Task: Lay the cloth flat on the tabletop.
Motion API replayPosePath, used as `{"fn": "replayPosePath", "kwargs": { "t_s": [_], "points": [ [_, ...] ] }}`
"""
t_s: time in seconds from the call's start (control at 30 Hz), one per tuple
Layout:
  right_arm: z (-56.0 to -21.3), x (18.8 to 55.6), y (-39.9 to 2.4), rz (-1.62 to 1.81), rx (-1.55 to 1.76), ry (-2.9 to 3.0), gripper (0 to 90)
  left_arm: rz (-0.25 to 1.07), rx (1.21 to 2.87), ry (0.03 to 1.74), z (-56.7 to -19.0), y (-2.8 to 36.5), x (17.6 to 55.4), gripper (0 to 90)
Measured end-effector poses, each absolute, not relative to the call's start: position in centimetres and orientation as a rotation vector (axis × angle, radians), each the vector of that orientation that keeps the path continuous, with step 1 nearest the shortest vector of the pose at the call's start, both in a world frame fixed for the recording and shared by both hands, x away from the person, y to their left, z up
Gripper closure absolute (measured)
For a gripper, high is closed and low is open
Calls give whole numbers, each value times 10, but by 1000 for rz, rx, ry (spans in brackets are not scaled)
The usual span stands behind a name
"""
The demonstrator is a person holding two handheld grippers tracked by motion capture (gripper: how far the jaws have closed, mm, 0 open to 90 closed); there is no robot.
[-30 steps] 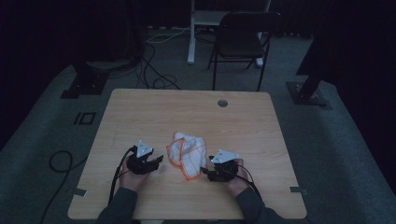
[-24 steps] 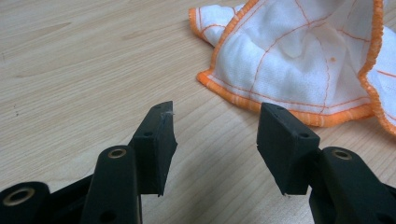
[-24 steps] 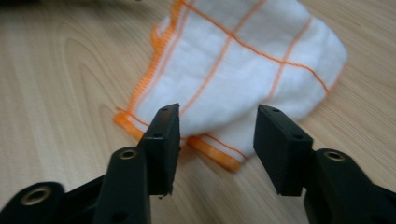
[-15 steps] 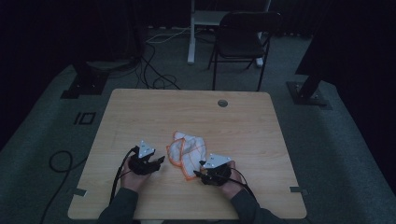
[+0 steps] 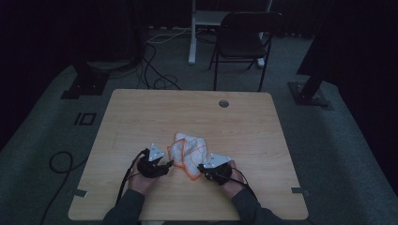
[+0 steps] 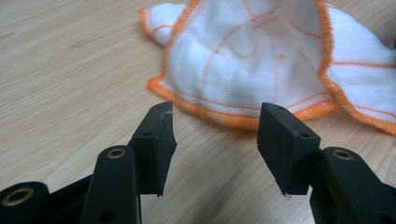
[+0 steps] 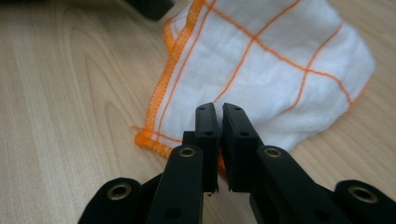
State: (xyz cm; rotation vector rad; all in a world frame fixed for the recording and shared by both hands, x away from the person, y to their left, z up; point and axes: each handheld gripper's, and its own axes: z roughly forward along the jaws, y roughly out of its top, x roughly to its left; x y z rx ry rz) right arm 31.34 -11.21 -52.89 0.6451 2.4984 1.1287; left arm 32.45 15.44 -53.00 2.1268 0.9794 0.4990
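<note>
1. A crumpled white woven cloth with orange stitched hem and orange grid lines (image 5: 187, 153) is seen lying in a loose heap on the light wood tabletop (image 5: 141, 112), nearer the front edge than the back edge, roughly midway between the left and right edges.
2. Handling is judged as light, soft and limp: no shape will be kept when it is lifted, folds will sag and slide, and nothing about it is fragile. The weave looks slightly grippy, not slippery.
3. The thick orange hem (image 7: 161, 93), best at a corner, is judged the right place to take hold; a pinch in the middle of the fabric would only bunch it up.
4. The right gripper (image 7: 218, 121) is seen at the cloth's near right corner. Its jaws have just been closing and are now pressed almost together, with the orange hem corner pinched low between them in the right gripper view.
5. The left gripper (image 6: 212, 126) is seen just short of the cloth's left hem (image 6: 210, 114), its jaws spread wide. Bare wood lies between them; nothing is held or touched.
6. In the high view both grippers (image 5: 155, 165) (image 5: 206, 169) are seen flanking the cloth, close to the front edge of the tabletop.
7. A black folding chair (image 5: 246, 37) is seen standing on the floor beyond the back edge.
</note>
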Motion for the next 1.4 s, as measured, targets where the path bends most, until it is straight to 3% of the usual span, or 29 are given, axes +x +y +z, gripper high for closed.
{"fn": "replayPosePath", "kwargs": {
  "t_s": [0.3,0.47,0.57,0.63,1.0,1.23,1.4],
  "points": [
    [-523,318,-123,1163,720,2439,856,486,2146,960,-531,139,328,491],
    [-519,322,-131,1165,767,2400,856,487,2204,940,-534,131,331,728],
    [-518,326,-139,1149,817,2368,857,506,2235,926,-534,129,332,833],
    [-517,328,-144,1139,847,2351,859,523,2238,931,-534,131,333,857],
    [-522,345,-171,1038,1039,2282,862,552,2200,1028,-533,145,343,864],
    [-517,336,-167,1100,955,2289,682,559,2182,1029,-531,145,341,825],
    [-519,327,-161,1138,887,2331,631,559,2176,1028,-530,145,341,826]
  ]
}}
